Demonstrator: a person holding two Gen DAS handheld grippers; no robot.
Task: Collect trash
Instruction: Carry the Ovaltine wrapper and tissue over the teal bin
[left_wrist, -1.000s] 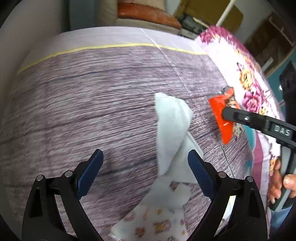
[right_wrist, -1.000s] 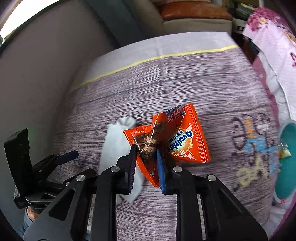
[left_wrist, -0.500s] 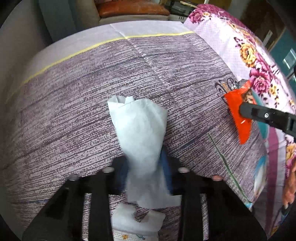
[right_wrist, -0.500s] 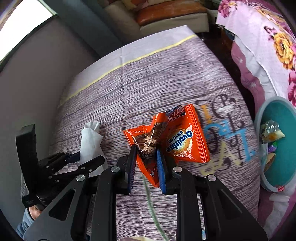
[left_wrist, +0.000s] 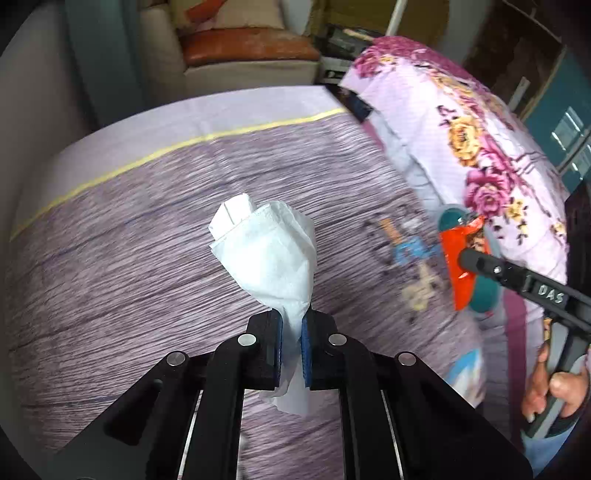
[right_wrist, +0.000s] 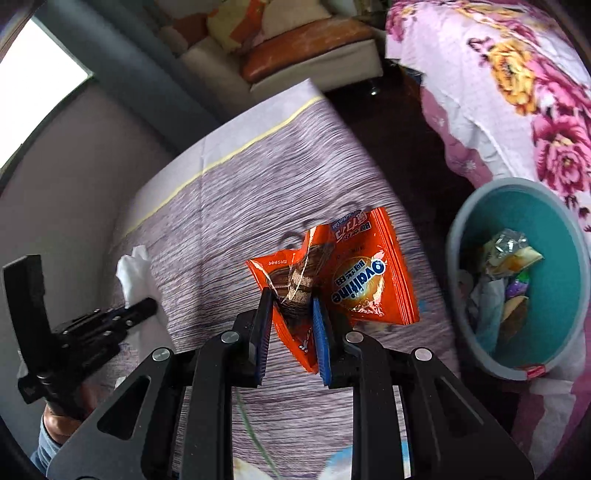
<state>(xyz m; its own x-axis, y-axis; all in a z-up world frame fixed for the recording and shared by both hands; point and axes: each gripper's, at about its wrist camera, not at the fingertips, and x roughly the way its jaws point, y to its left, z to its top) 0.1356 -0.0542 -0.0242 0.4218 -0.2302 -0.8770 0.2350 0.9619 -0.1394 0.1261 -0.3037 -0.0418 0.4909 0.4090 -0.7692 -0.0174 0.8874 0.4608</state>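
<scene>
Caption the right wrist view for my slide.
Right gripper holds an orange Ovaltine wrapper near the teal trash bin.

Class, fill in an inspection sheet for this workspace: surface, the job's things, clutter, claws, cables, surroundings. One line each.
Surface: purple streaked bedsheet with a yellow stripe, printed lettering near its edge.
Job's things: white tissue; orange Ovaltine wrapper; teal bin beside the bed, already holding wrappers.
Clutter: nothing seen on the sheet.
Claws: left claw shut on the tissue; right claw shut on the wrapper; both items are lifted clear.
Cables: nothing seen.
Surroundings: floral quilt, sofa with an orange cushion, window.
</scene>
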